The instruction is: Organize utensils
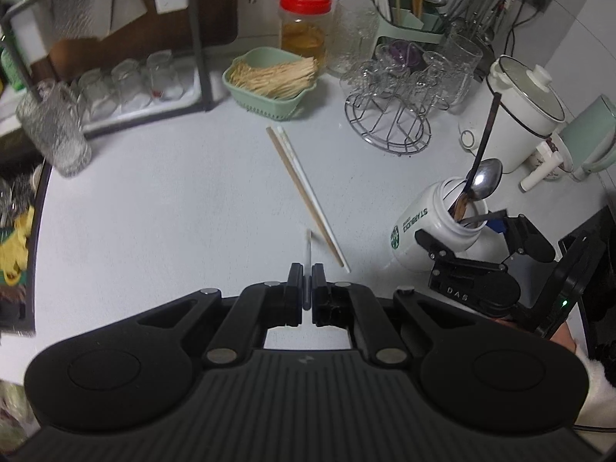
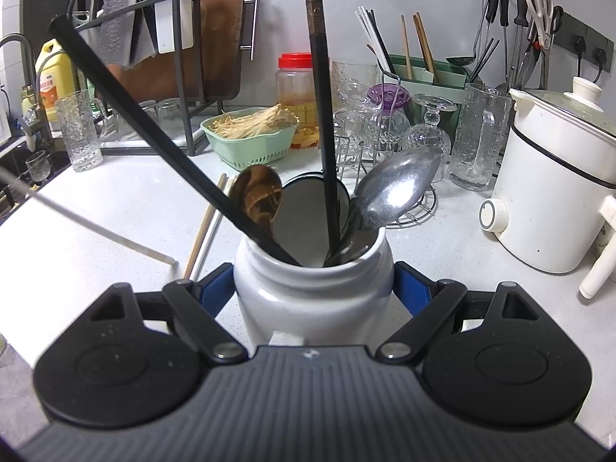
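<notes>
My left gripper [image 1: 307,274] is shut on a thin white chopstick [image 1: 308,248], which pokes out past the fingertips above the counter. A wooden chopstick [image 1: 296,192] and a second white chopstick [image 1: 319,208] lie side by side on the white counter just beyond it. To the right, my right gripper [image 1: 467,231] is shut on a tilted white Starbucks mug [image 1: 419,231]. In the right wrist view, the blue pads [image 2: 410,288] of that gripper [image 2: 312,290] press both sides of the mug [image 2: 308,308]. The mug holds two black chopsticks [image 2: 319,115], a steel spoon [image 2: 396,188] and a brown spoon [image 2: 258,196].
A green basket of thin sticks [image 1: 275,81], a red-lidded jar [image 1: 304,23] and a wire rack of glasses [image 1: 389,123] stand at the back. A white cooker [image 1: 519,115] stands at the right, and a dish rack [image 1: 154,88] with a tall glass [image 1: 54,131] at the left.
</notes>
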